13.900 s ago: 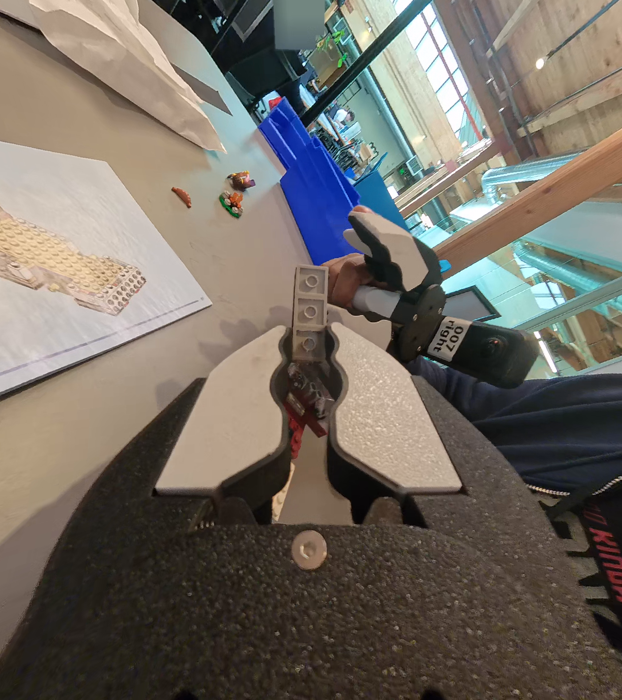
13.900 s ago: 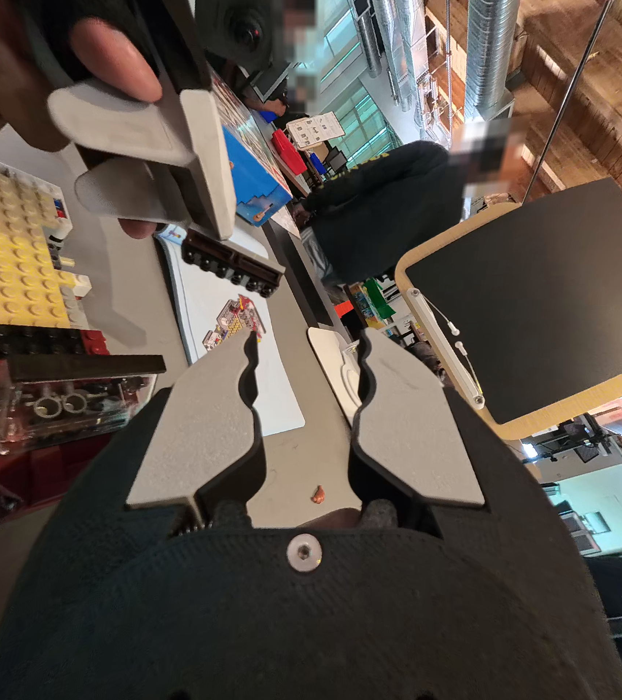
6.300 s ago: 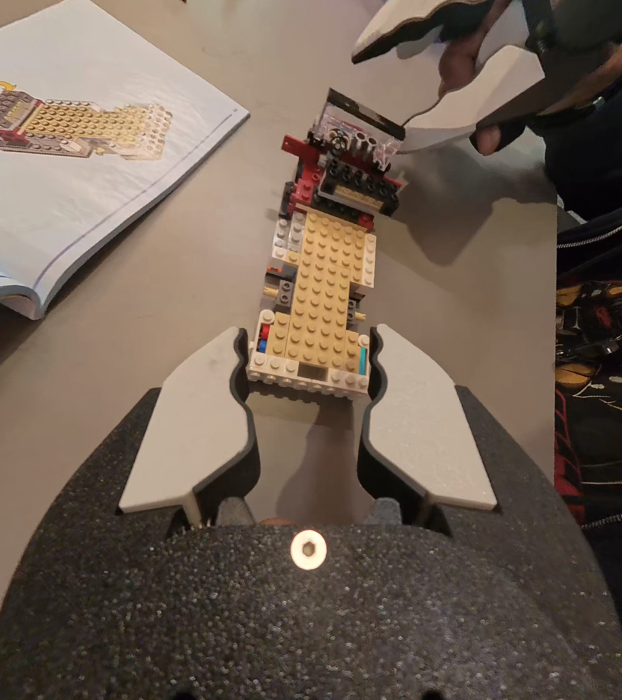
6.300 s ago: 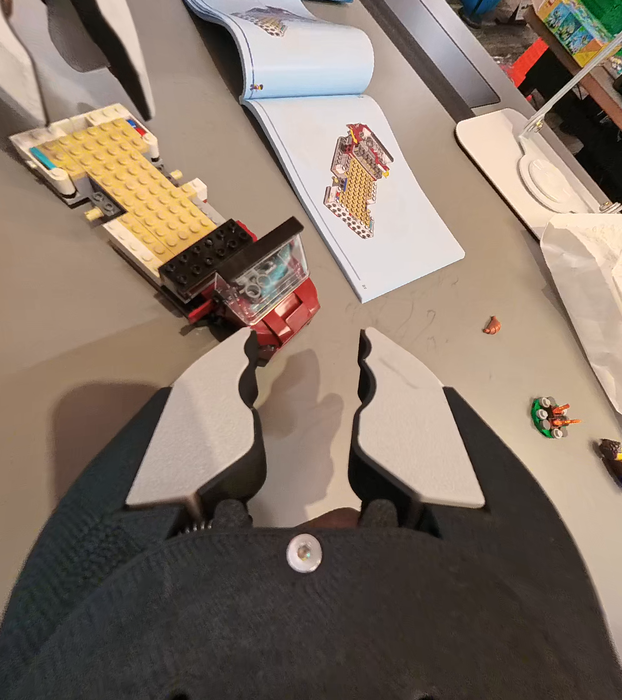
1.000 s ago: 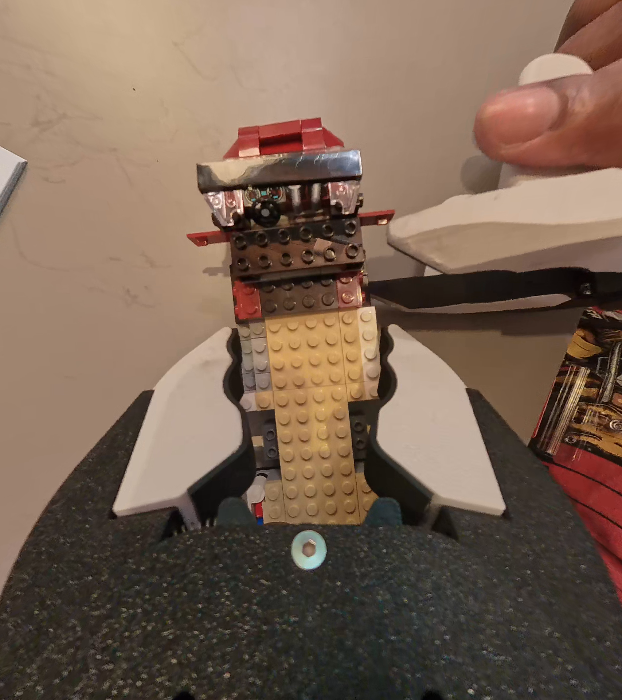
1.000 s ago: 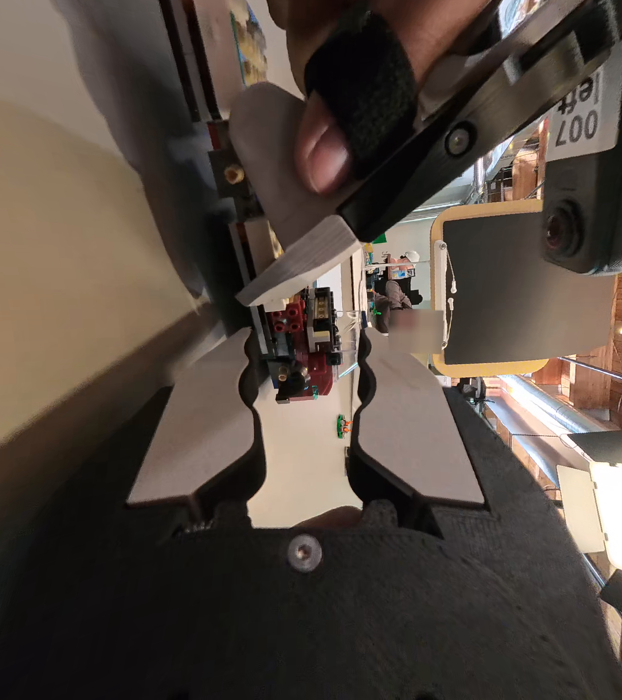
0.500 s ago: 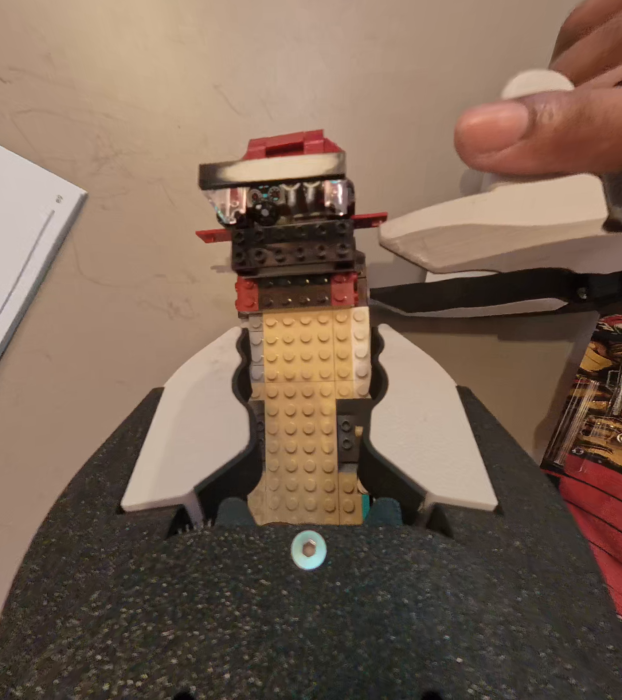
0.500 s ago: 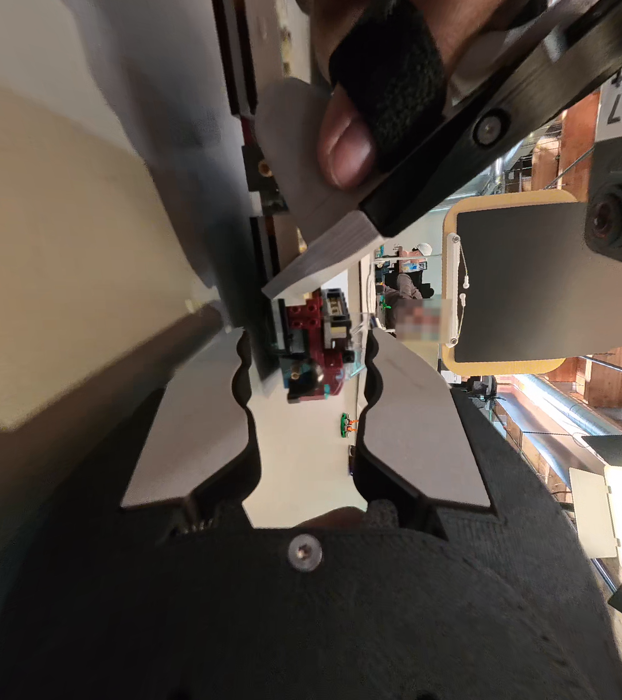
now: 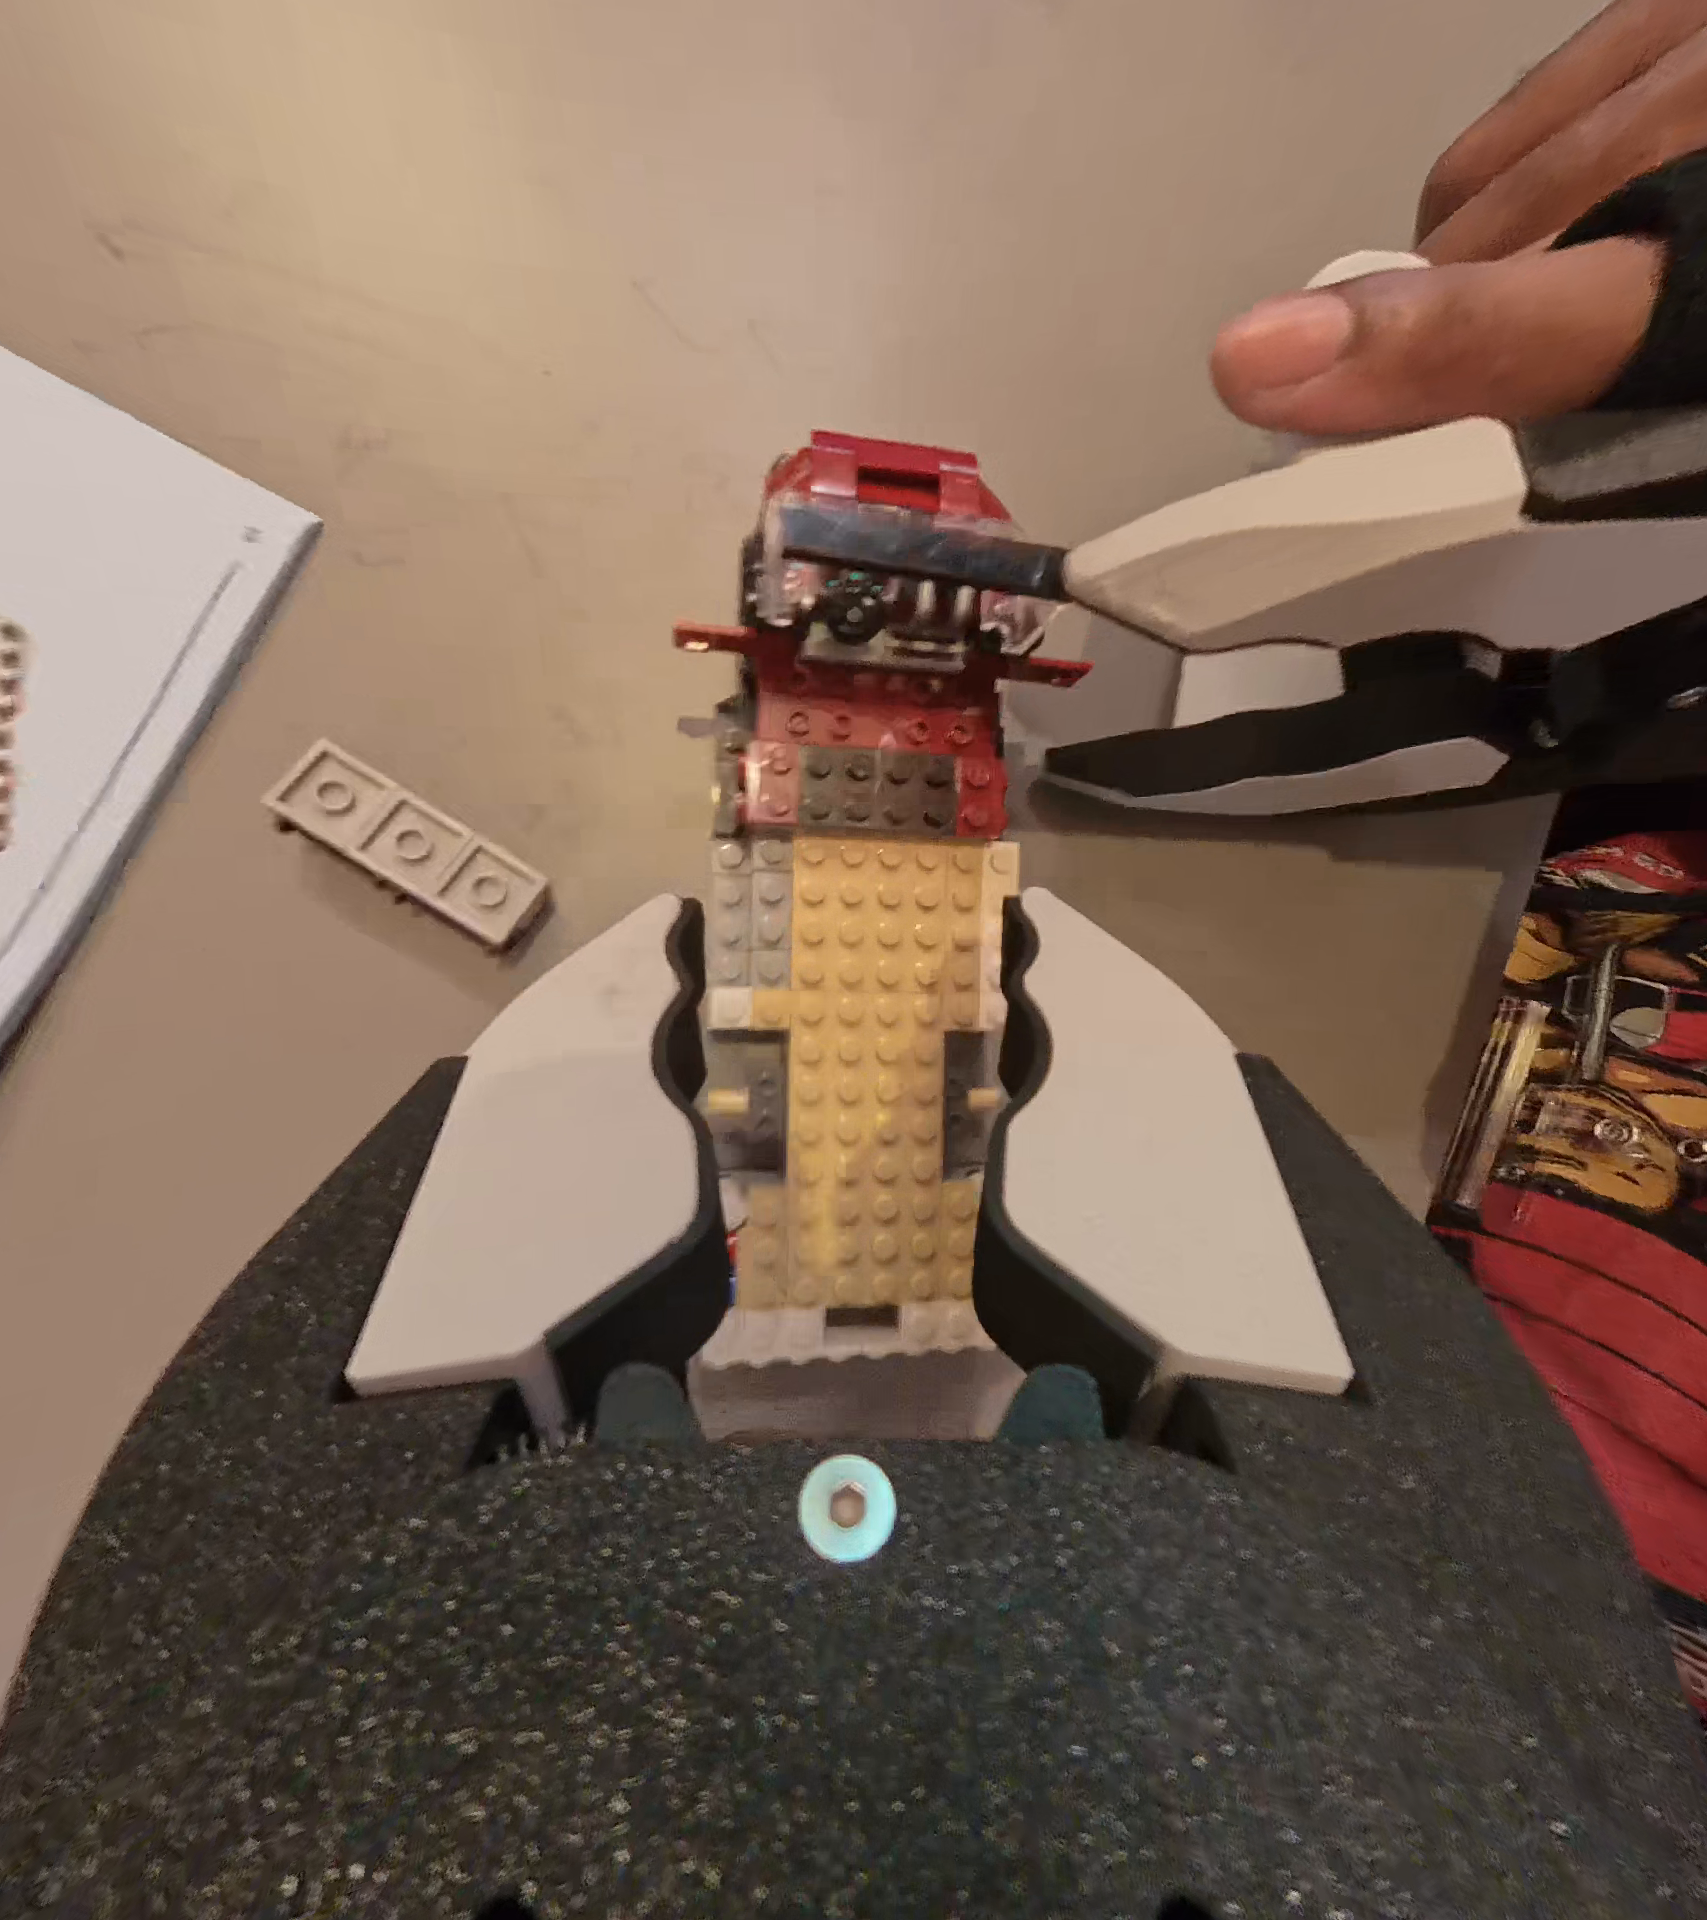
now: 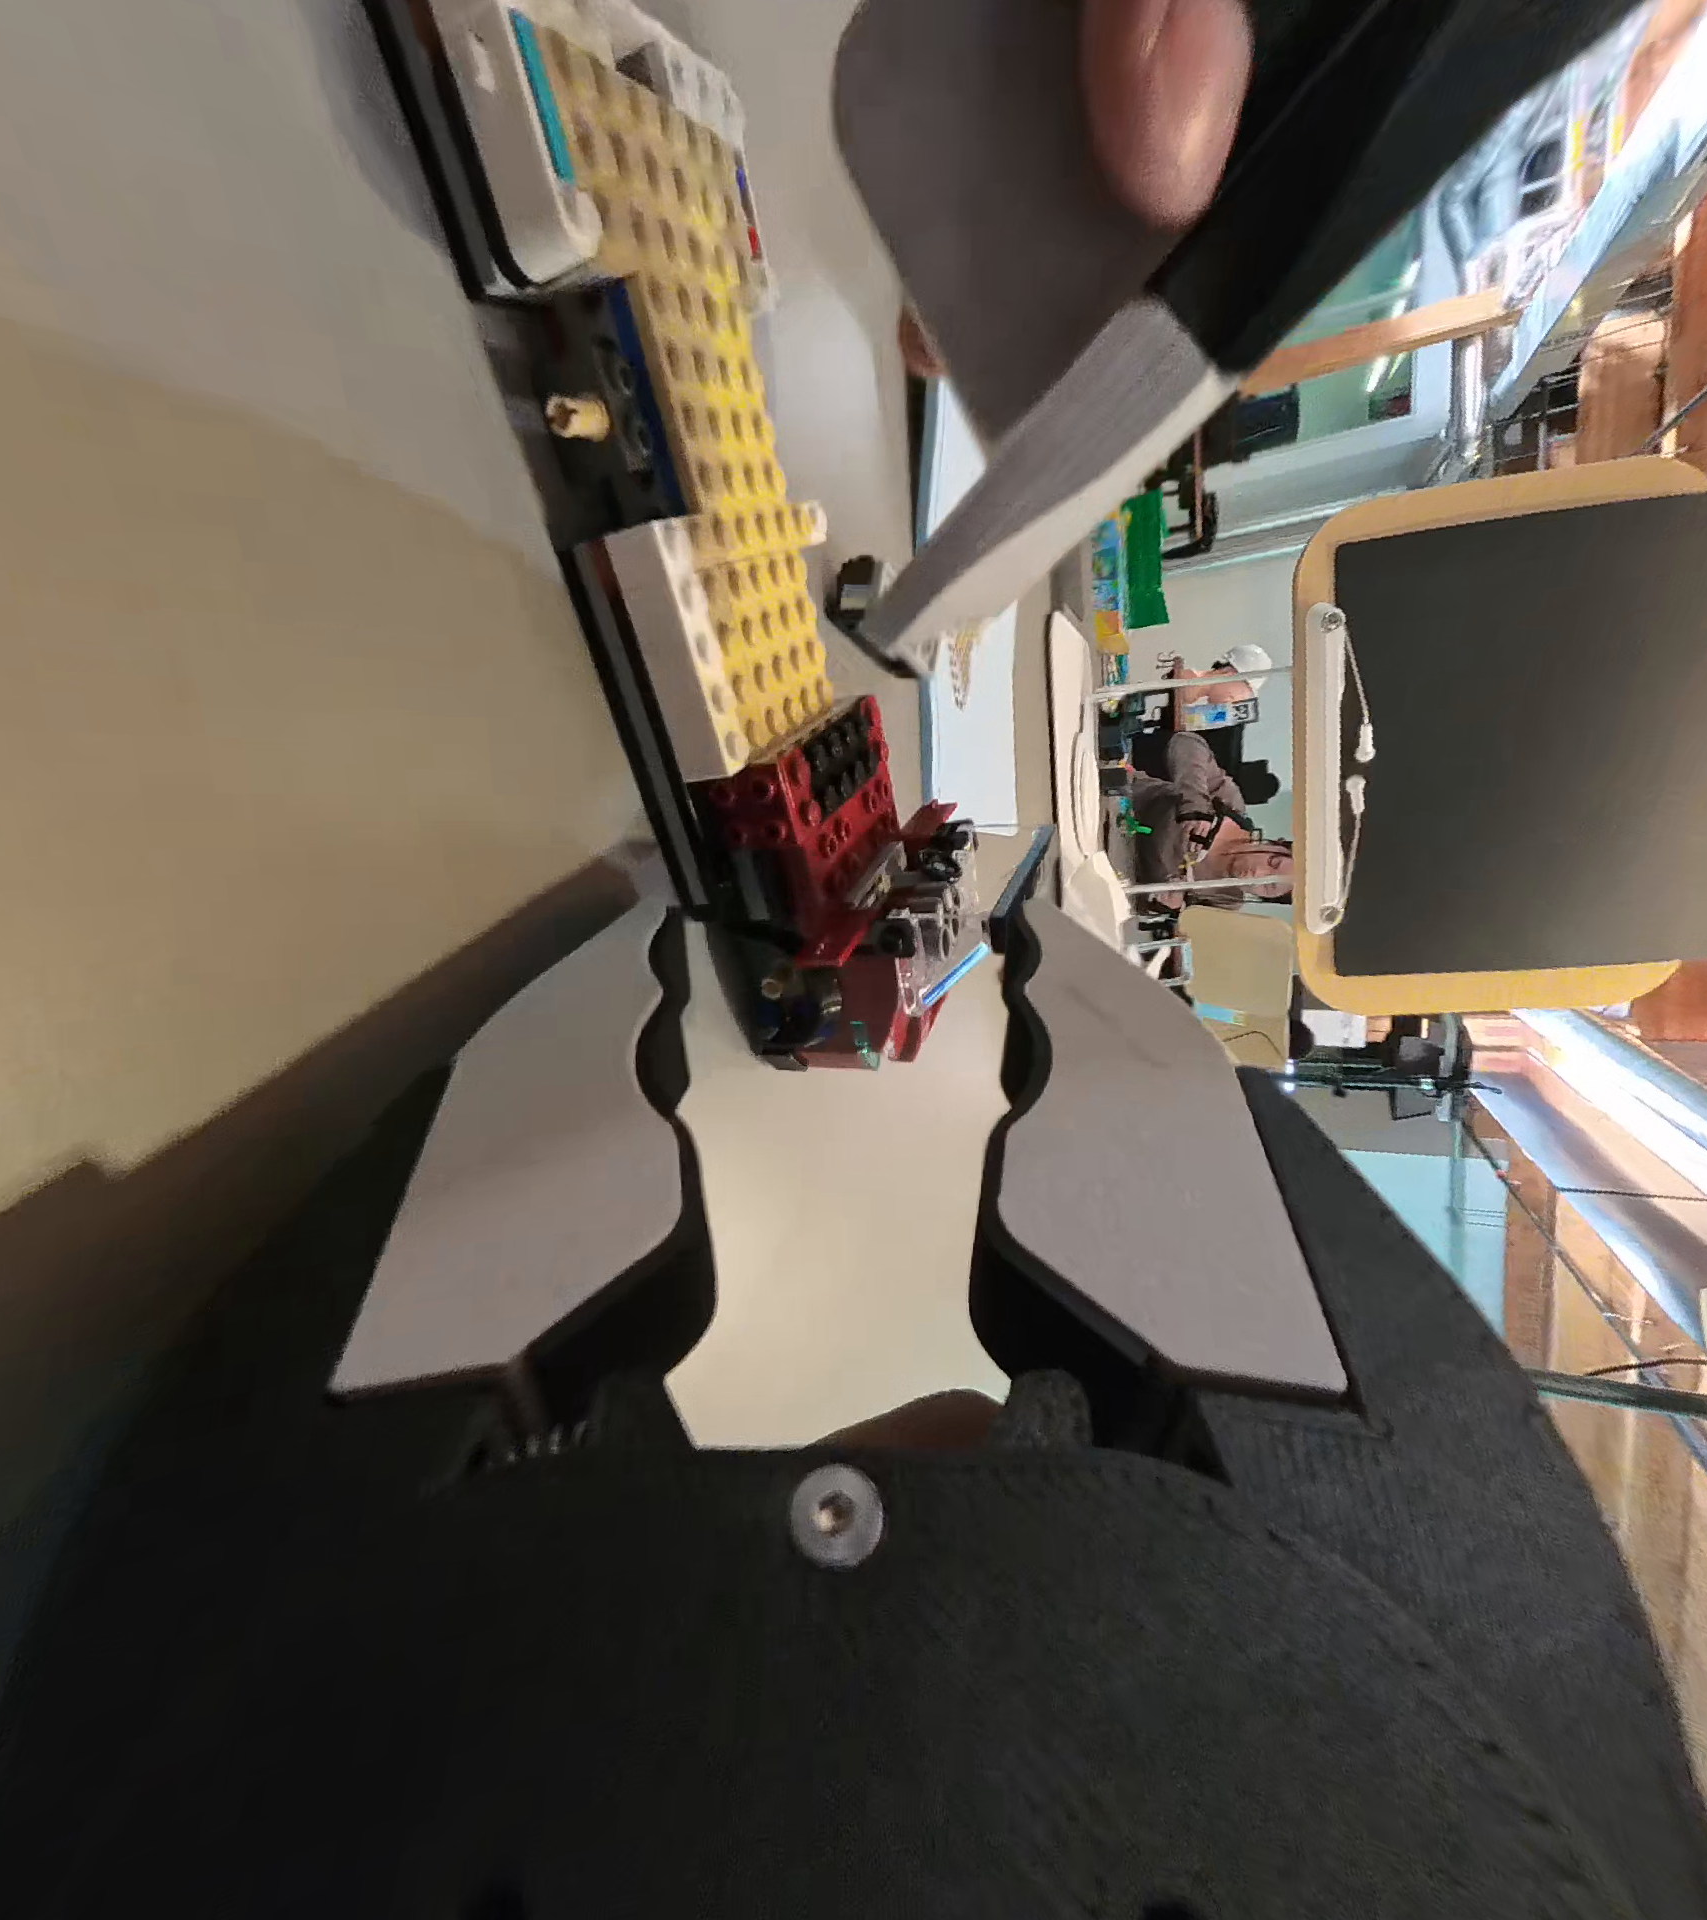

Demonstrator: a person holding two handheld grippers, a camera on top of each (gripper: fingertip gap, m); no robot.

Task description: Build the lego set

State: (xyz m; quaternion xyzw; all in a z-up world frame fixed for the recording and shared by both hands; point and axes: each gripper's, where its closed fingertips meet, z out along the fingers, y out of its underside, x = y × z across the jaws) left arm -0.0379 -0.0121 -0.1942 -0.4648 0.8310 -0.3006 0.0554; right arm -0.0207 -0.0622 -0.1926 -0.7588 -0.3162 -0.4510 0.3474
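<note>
Left gripper (image 9: 849, 997) is clamped on the brick model (image 9: 859, 1039). Right gripper (image 9: 1057, 675) comes in from 2 o'clock, jaws apart around its front end.

brick model's (image 9: 859, 1039) rear hidden behind left gripper body, booklet (image 9: 49, 748) cropped at edge

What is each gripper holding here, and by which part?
Left gripper clamps the brick model by its tan deck's sides. Right gripper's jaws straddle its red nose; contact unclear.

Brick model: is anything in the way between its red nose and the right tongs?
Nothing visible. The right tongs straddle the brick model's red nose, one fingertip at its black canopy plate. The left tongs grip its tan middle.
</note>
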